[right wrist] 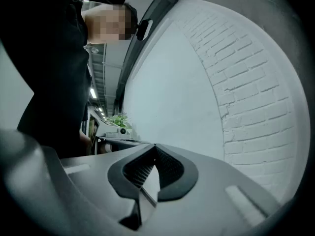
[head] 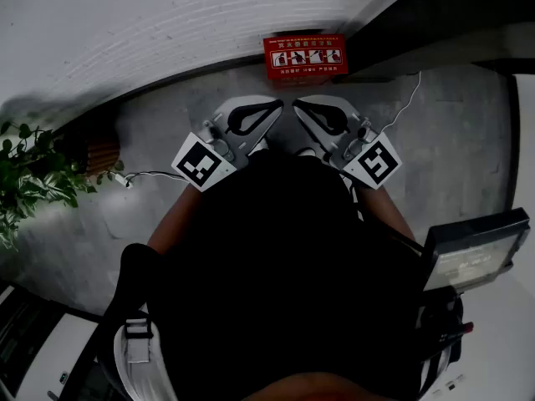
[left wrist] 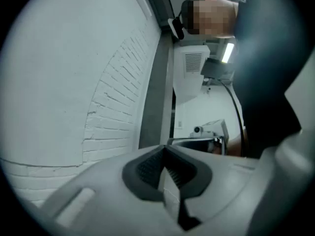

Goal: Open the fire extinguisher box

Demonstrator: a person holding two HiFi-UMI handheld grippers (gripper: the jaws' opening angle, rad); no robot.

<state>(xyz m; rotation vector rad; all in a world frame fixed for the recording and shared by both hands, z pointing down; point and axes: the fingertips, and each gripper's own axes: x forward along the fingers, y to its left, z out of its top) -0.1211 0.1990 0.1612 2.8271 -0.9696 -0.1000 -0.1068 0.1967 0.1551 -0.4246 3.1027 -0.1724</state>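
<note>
Looking down in the head view: red fire extinguisher box sits at top centre of the frame, on the grey floor, backed against the foot of the white wall. Its labelled face with the pictogram strip is up and it looks closed. Left gripper and right gripper are held close to the body at mid-frame, tips angled in toward each other and almost meeting, just below the box but apart from it. Left gripper view: fingers closed tip to tip, nothing between them, painted brick wall beyond on the left of the frame. Right gripper view: fingers also fully closed and holding nothing, same brick on the right of the frame. A potted plant stands at the left edge of the head view, with a thin white cable running from beside it toward the left gripper.
</note>
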